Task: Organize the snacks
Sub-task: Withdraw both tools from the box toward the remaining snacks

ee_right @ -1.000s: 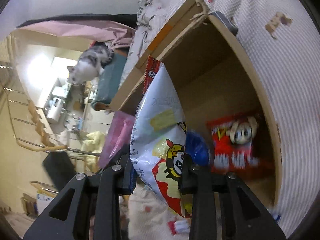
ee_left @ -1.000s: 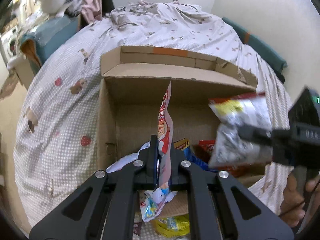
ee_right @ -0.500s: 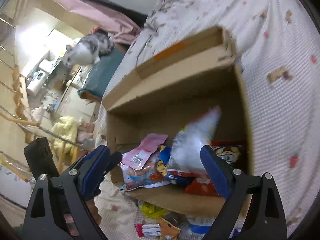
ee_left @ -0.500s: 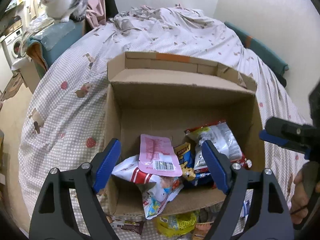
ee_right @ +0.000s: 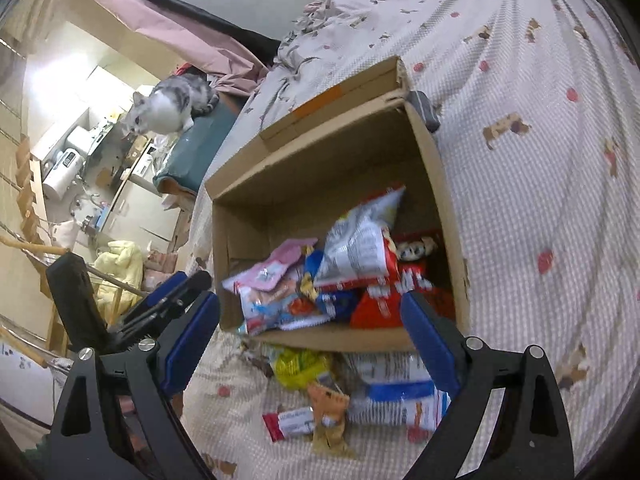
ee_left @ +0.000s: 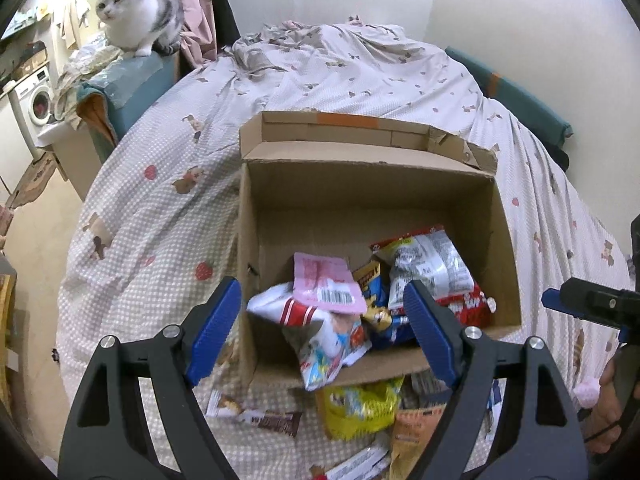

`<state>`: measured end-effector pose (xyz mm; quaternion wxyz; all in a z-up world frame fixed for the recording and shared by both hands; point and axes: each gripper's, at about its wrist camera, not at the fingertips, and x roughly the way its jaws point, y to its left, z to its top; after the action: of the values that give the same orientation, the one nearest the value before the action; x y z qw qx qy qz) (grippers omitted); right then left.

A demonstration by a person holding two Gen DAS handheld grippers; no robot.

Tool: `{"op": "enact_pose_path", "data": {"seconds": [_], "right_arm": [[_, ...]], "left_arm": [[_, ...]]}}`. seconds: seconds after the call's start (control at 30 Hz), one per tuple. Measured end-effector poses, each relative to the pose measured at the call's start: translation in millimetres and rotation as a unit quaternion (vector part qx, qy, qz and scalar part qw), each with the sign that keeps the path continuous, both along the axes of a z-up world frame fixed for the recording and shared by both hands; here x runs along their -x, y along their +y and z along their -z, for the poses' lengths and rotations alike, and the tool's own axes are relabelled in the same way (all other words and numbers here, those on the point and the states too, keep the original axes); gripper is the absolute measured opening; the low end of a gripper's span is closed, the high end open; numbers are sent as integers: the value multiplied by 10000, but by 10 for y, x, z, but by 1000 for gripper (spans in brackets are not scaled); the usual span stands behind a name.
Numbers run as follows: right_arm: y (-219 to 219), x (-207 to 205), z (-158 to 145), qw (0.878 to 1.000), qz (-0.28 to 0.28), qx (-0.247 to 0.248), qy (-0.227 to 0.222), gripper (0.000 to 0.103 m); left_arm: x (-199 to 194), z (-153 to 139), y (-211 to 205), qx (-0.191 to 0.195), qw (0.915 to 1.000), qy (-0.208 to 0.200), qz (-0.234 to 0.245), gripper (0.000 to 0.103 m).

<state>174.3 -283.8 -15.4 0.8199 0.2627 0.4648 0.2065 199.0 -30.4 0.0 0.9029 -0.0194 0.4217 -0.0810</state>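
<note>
An open cardboard box (ee_left: 248, 240) (ee_right: 436, 184) stands on the bed and holds several snack bags. On top lie a pink packet (ee_left: 324, 280) (ee_right: 280, 260) and a silver-and-red chip bag (ee_left: 424, 264) (ee_right: 356, 248). A white-and-red bag (ee_left: 320, 332) hangs over the box's near wall. My left gripper (ee_left: 322, 284) hovers open over the near edge, nothing between its blue pads. My right gripper (ee_right: 310, 298) is open too, empty, above the same edge. Its tip (ee_left: 580, 304) shows at the right of the left wrist view.
Loose snacks lie on the bedsheet in front of the box: a yellow packet (ee_left: 356, 404) (ee_right: 300, 364), a chocolate bar (ee_left: 276, 420), an orange packet (ee_right: 328, 404), a white-and-blue bag (ee_right: 400, 396). A cat (ee_left: 136, 20) (ee_right: 168, 108) sits on a covered stand beside the bed.
Both grippers have opened and let go: the pink packet left the left one, the silver chip bag the right one, and both now lie in the box. Both grippers drew back and upward.
</note>
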Motion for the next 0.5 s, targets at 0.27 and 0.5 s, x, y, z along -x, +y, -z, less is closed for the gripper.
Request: {"op": "enact_pose_path", "data": {"seconds": [0.27,0.5], "right_arm": [[-39,348,92,9998,73,-9,188,94],[8,581,208,9991,57,53,422,94]], "left_arm": [[351,46,87,-118,9997,200,35,81],[597,109,160,-310,9983,490,54,81]]}}
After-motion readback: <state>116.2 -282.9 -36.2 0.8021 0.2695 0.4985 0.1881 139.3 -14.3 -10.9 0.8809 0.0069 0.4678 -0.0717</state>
